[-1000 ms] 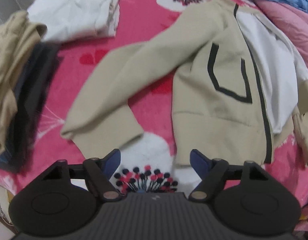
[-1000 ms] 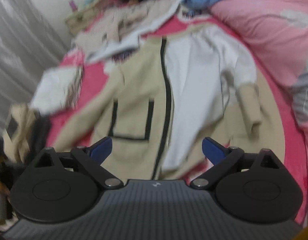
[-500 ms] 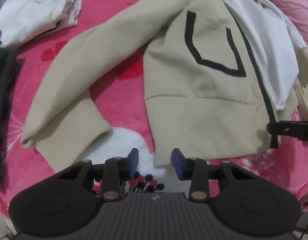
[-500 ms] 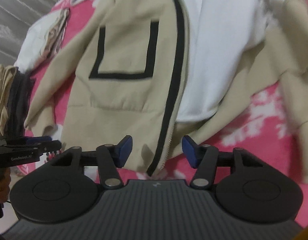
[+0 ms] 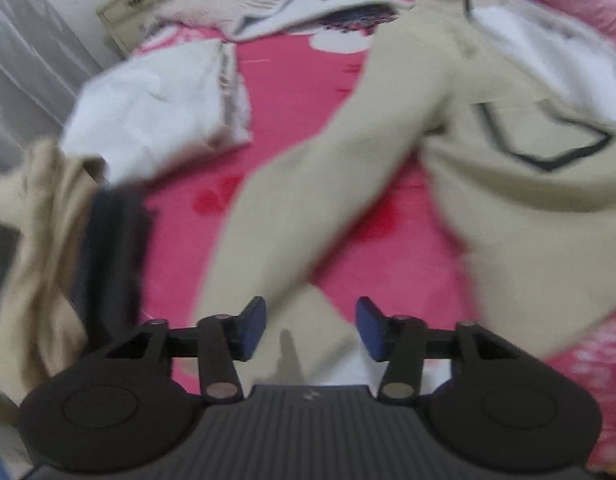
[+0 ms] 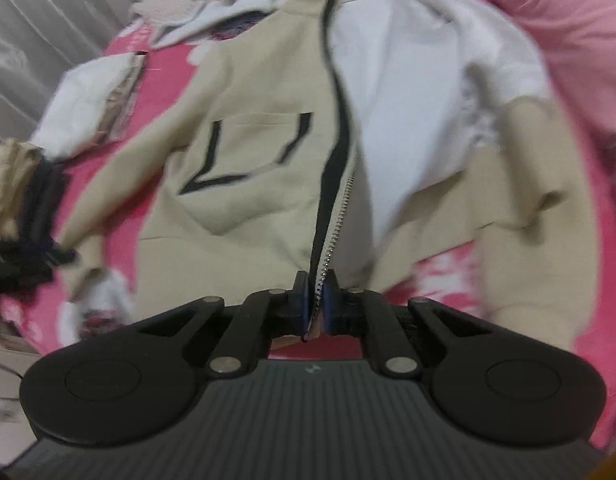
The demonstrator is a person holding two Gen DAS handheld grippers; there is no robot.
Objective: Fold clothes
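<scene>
Left gripper (image 5: 311,326): fills the bottom of the left wrist frame, pointing steeply down; black linkage arms angle in from two round housings.
Left jaws: opening, blue pads partway apart; beige jacket sleeve (image 5: 308,216) lies below the gap, pads not pressing on it.
Left fingertips (image 5: 253,322): blue pad faces turned inward, both sharp against a blurred background.
Right gripper (image 6: 316,296): bottom centre of the right wrist frame, pointing steeply down.
Right jaws: pads drawn together, clamped on the zipper edge (image 6: 338,212) of the jacket; the zipper's toothed strip runs up out of the pinch toward the frame's centre.
Right linkage: arms folded inward, nearly meeting at centre.
Hands, wrists: not visible in either view.
</scene>
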